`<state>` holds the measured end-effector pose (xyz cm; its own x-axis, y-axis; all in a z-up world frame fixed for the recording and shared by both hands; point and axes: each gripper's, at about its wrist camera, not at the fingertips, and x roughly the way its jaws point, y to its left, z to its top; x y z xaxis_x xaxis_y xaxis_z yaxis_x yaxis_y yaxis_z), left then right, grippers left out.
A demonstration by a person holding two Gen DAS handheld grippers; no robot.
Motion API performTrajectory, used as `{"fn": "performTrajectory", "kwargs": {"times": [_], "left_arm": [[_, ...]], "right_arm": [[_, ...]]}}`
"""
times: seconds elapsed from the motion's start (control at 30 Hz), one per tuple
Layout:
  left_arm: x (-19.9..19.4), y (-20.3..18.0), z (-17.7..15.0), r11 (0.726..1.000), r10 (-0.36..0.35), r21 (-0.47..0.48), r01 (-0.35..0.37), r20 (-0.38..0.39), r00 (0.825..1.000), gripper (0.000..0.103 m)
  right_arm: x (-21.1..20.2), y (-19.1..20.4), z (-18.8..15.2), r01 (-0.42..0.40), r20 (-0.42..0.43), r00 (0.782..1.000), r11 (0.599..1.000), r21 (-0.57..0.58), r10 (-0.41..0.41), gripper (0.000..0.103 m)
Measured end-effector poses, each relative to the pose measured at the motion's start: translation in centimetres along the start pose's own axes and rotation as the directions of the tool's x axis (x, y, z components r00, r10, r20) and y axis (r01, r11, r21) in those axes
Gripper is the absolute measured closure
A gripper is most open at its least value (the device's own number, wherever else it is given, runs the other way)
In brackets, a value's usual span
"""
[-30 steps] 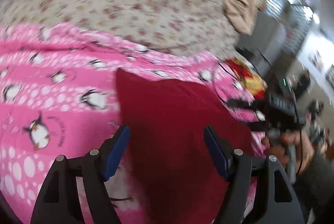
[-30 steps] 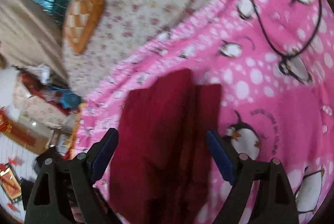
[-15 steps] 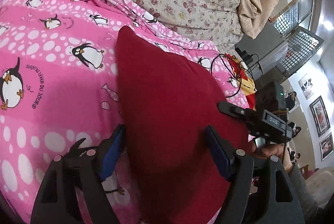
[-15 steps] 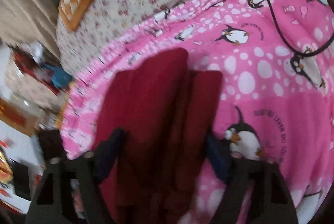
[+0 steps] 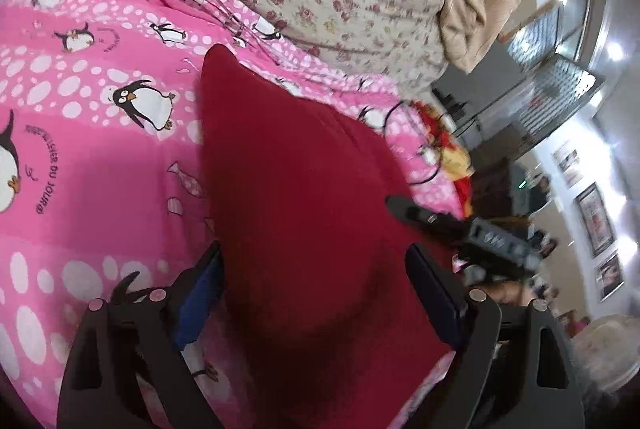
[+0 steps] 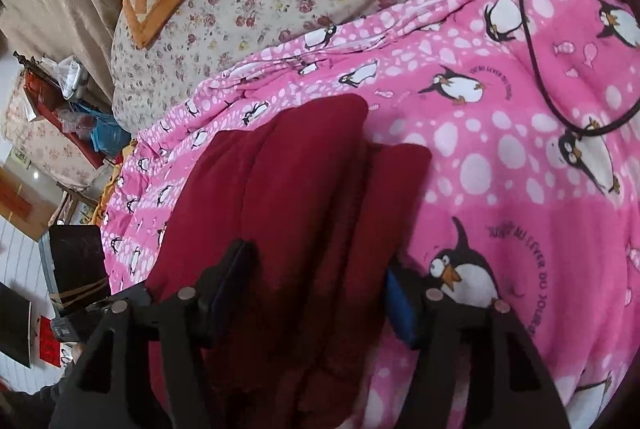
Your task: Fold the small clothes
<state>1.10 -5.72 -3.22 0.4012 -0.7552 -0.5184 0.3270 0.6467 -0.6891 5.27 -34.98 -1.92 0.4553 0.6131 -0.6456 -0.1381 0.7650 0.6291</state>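
Two grippers are seen over one dark red garment (image 5: pixel 304 213) spread on the pink penguin blanket (image 5: pixel 80 165). Nearest, the left gripper (image 5: pixel 316 293) is held with its jaws apart, straddling the near end of the cloth; the right gripper (image 6: pixel 320 281) is likewise held apart, with folded layers lying between its fingers. Neither is clamped. The garment's long axis is judged to run away from both tools, so either arm is equally near. Beyond, "AU LEVER DU JOUR" is read beside a printed penguin (image 6: pixel 456 85), and a black cable (image 6: pixel 536 41) is seen further right
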Motion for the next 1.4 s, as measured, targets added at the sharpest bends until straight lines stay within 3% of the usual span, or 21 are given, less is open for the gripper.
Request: {"fn": "performTrajectory", "kwargs": {"times": [0.17,0.27,0.4,0.43,0.5,0.57,0.7,1.07,1.4], "left_arm": [[0.7,0.7,0.8,1.000,0.004,-0.019,-0.004,0.006,1.000,0.028],[1.2,0.3,1.0,1.000,0.023,0.009,-0.023,0.007,1.000,0.027],[1.1,0.5,1.1,1.000,0.015,0.002,-0.015,0.007,1.000,0.029],[0.9,0.8,1.2,1.000,0.010,-0.016,-0.009,0.010,1.000,0.031],[0.7,1.4,1.5,0.999,0.015,-0.048,-0.014,0.012,1.000,0.053],[0.7,1.9,1.6,0.998,0.016,-0.063,-0.015,0.016,1.000,0.068],[0.4,0.8,1.3,0.999,0.043,-0.014,-0.043,0.039,0.998,0.081],[-2.4,-1.0,3.2,0.993,0.073,0.087,-0.079,0.067,0.995,0.083],[-7.8,3.1,7.7,0.977,0.201,0.060,-0.207,0.085,0.976,0.083]], "right_arm": [[0.0,0.1,0.0,-0.013,0.007,1.000,1.000,-0.007,0.013,0.041],[0.3,-0.1,0.1,-0.020,0.016,1.000,1.000,0.022,0.020,0.034],[0.7,1.2,-0.1,0.025,0.009,1.000,0.998,-0.054,-0.025,0.028],[0.7,1.2,-0.1,0.027,0.007,1.000,0.998,-0.057,-0.027,0.028],[0.5,1.3,0.0,0.029,0.002,1.000,0.997,-0.074,-0.029,0.034],[0.2,1.5,0.1,0.024,0.002,1.000,0.996,-0.089,-0.024,0.050],[-0.6,1.8,0.1,0.018,0.026,1.000,0.997,-0.079,-0.016,0.066],[-1.4,2.7,0.4,-0.041,0.066,0.997,0.999,-0.034,0.043,0.069],[5.3,8.9,3.7,-0.101,0.024,0.994,0.993,-0.060,0.102,0.069]]}}
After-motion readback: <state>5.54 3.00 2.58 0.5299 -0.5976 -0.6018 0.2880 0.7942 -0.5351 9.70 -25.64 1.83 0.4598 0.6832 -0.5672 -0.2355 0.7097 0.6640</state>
